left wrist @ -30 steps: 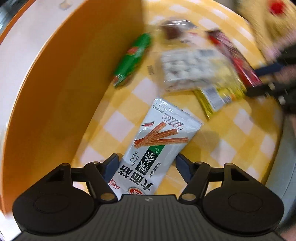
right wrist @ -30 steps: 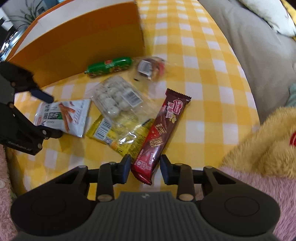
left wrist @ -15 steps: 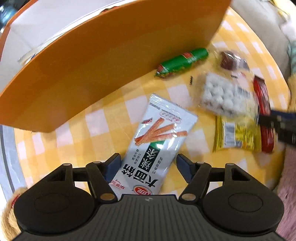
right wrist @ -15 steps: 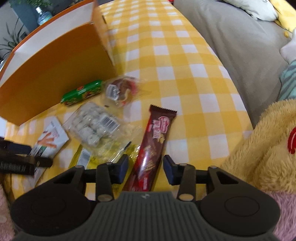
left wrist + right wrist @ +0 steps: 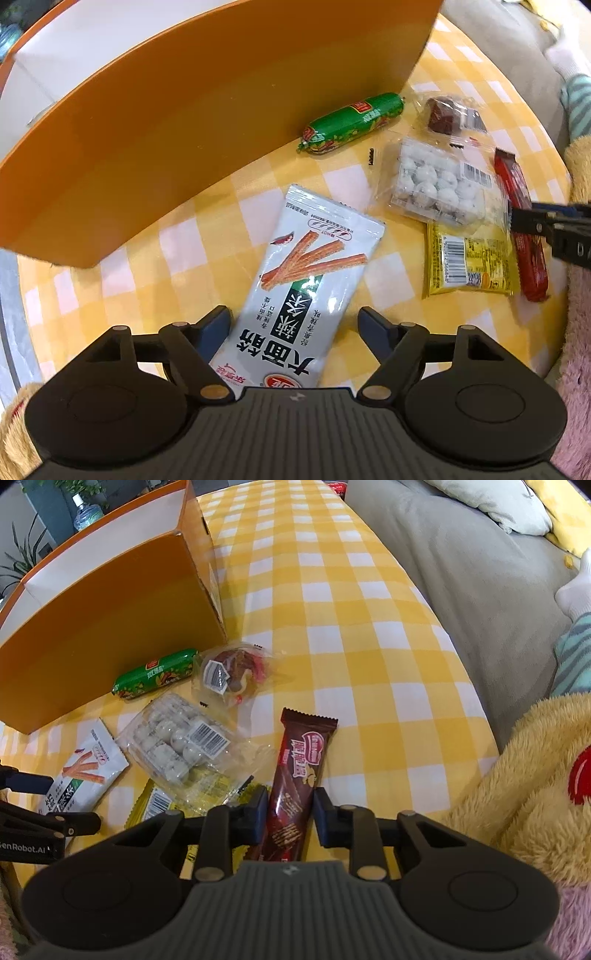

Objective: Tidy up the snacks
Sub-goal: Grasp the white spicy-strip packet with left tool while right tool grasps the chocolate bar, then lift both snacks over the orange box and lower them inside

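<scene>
A white spicy-strip packet point(image 5: 303, 280) lies on the yellow checked cloth, its near end between the wide-open fingers of my left gripper point(image 5: 295, 325); the left finger is at its edge. It also shows in the right wrist view point(image 5: 85, 771). A dark red chocolate bar point(image 5: 295, 782) lies between the fingers of my right gripper point(image 5: 290, 812), which stand close on both sides of it, not clamped. The orange box point(image 5: 192, 122) stands open at the back left.
On the cloth lie a green sausage point(image 5: 351, 122), a clear pack of white balls point(image 5: 436, 184), a yellow packet point(image 5: 469, 262) and a clear pack with a dark snack point(image 5: 447, 114). A grey sofa point(image 5: 480, 572) is at the right, and a yellow plush toy point(image 5: 535, 775) is near.
The left gripper has drawn back and turned, so the box wall and all the snacks show. The right gripper has moved forward over the chocolate bar, and its fingers have closed in somewhat.
</scene>
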`<state>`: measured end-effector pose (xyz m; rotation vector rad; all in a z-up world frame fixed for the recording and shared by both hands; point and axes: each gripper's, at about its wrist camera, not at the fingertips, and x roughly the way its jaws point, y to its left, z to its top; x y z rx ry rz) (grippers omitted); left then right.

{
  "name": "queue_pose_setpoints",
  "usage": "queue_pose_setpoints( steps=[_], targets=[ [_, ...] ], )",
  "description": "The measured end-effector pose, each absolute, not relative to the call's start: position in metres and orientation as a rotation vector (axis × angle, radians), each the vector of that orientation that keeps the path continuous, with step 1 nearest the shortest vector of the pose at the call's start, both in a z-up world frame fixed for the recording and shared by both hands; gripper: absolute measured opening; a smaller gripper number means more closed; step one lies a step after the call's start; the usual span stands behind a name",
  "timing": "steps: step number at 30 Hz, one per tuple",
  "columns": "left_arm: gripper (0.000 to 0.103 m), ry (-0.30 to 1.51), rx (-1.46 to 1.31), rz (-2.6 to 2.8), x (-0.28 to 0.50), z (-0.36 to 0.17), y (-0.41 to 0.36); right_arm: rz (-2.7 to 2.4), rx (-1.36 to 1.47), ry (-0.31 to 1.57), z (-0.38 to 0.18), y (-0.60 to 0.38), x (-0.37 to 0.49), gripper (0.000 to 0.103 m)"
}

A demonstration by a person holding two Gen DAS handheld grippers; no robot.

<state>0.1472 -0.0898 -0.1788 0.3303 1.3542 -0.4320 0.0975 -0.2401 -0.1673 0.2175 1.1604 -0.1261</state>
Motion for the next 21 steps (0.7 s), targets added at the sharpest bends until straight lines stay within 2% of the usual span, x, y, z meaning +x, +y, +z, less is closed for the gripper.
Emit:
queue_pose_setpoints(
  steps=[3,6,16,21],
  targets=[
    [0.069,1.343,0.29,-0.391,0.139,-0.16,-0.076,-0.114,0.213,1.158,-0.167,-0.238,0.096,0.023],
    [0.065,1.335,0.248,-0.366,0.136,-0.158,-0.071,-0.115,0.203,1.146,-0.164,-0.237,0.094,0.022],
    [0.061,1.284,0.06,-0.315,0.11,-0.134,-0.034,-0.163,0.167,1.098,-0.146,-0.237,0.079,0.021],
    [0.061,1.222,-0.01,-0.323,0.097,-0.102,-0.019,-0.166,0.138,1.041,-0.129,-0.234,0.069,0.02]
  ],
)
